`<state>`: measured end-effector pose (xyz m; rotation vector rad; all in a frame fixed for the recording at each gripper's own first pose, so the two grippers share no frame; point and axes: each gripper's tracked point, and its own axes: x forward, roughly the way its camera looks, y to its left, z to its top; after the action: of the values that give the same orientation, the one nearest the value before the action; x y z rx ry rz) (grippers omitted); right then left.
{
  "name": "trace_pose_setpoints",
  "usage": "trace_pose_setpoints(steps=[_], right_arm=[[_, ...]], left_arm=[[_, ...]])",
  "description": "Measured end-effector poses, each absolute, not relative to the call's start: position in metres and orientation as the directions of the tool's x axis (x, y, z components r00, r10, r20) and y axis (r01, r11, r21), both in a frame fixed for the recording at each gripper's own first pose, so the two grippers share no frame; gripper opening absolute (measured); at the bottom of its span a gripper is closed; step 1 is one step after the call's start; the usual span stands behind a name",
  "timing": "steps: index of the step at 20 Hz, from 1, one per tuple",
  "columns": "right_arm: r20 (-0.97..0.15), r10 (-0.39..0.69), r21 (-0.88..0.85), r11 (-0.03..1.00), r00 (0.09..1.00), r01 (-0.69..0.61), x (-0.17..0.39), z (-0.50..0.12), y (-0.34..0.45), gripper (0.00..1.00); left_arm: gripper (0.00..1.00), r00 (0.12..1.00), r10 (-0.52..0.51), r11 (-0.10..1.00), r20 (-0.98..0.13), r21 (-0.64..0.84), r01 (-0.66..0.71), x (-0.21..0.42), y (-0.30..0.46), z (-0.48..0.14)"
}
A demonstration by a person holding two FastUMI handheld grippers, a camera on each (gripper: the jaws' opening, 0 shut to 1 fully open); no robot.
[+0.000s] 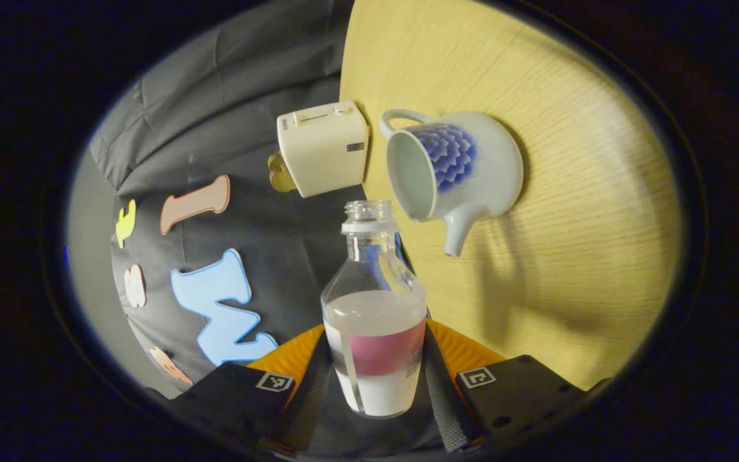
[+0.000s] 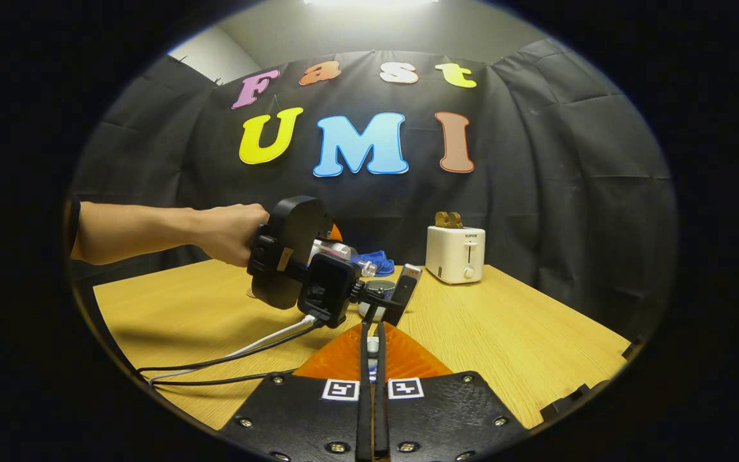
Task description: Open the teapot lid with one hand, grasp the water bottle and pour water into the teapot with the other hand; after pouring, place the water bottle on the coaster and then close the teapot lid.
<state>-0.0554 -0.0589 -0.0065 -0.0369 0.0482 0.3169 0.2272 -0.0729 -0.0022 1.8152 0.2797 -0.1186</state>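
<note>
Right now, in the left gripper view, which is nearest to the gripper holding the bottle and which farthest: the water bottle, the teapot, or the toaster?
1. Water bottle: clamped between the left gripper's own fingers, uncapped mouth pointing away.
2. Teapot: just beyond the bottle's mouth, on the wooden table, lid off.
3. Toaster: past the teapot, at the table's edge by the black cloth.

Black cloth wall (image 2: 568, 192) behind wooden table (image 2: 504, 333).

Water bottle (image 1: 374, 321): clear, smooth plastic with a matt label band. Teapot (image 1: 456, 170): glossy glazed ceramic. Table (image 1: 568, 192): matt wood grain; toaster (image 1: 322, 148): smooth satin plastic; booth wall (image 2: 568, 179): creased matt cloth.
</note>
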Motion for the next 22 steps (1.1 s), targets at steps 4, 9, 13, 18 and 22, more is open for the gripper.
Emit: trace_pose_setpoints(steps=[4,9,13,18,22], right_arm=[[-0.051,0.309,-0.029,0.950,0.950,-0.310,-0.053,-0.004,-0.059,0.02],[-0.050,0.309,-0.027,0.950,0.950,-0.311,-0.054,-0.005,-0.060,0.02],[-0.050,0.304,-0.023,0.952,0.951,-0.305,-0.054,-0.004,-0.062,0.02],[-0.052,0.302,-0.022,0.953,0.952,-0.303,-0.054,-0.006,-0.063,0.02],[-0.069,0.314,-0.013,0.949,0.947,-0.315,-0.055,-0.010,-0.061,0.02]], left_arm=[[0.86,0.961,0.138,-0.274,-0.241,0.923,0.271,0.228,-0.072,-0.004],[0.85,0.956,0.150,-0.318,-0.251,0.904,0.287,0.229,-0.071,-0.003],[0.85,0.963,0.143,-0.359,-0.230,0.894,0.267,0.229,-0.073,0.000],[0.86,0.966,0.140,-0.404,-0.218,0.878,0.257,0.230,-0.075,0.005],[0.85,0.965,0.143,-0.424,-0.221,0.867,0.261,0.230,-0.074,0.006]])
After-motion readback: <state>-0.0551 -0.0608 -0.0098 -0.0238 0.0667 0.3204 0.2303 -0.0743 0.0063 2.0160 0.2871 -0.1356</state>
